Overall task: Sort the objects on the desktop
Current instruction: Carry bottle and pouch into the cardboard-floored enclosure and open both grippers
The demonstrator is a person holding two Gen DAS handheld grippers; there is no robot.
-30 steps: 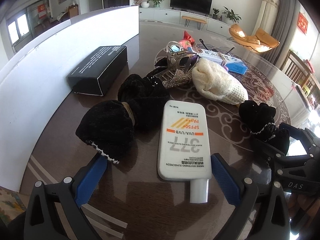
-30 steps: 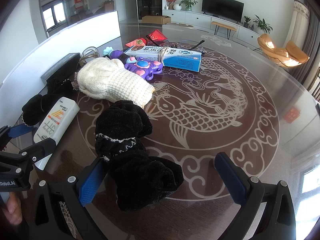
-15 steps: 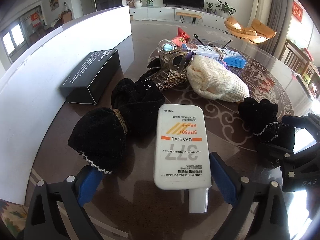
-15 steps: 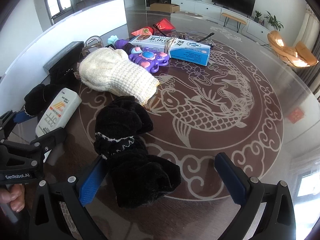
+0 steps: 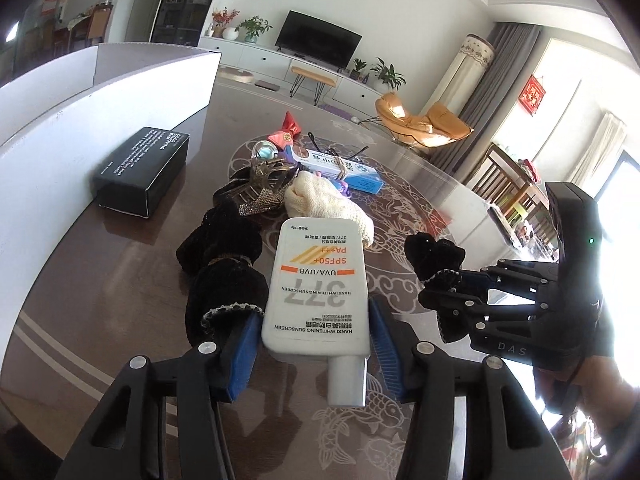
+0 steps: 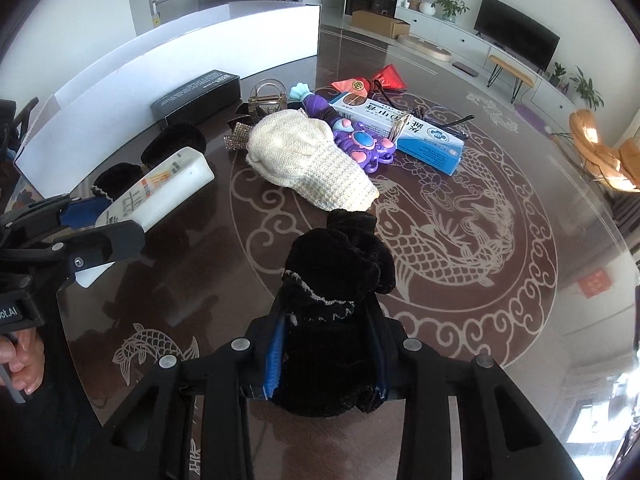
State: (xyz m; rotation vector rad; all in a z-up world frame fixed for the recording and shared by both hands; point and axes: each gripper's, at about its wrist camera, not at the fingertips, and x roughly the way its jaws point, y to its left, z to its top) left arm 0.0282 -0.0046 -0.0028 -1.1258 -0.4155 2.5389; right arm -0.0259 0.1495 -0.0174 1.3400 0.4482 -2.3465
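Observation:
My left gripper is shut on a white sunscreen tube and holds it tilted above the table, cap toward me; the tube also shows in the right wrist view. My right gripper is shut on a black velvet glove and lifts it off the table; this glove shows in the left wrist view. A second black glove lies left of the tube. A cream knitted mitten lies behind.
A black box stands by the white cardboard wall on the left. A blue and white medicine box, a purple toy, a red packet and a rhinestone clip lie further back on the dark glass table.
Both grippers closed: the left on the sunscreen tube, the right on the black glove. Both objects have been lifted off the table.

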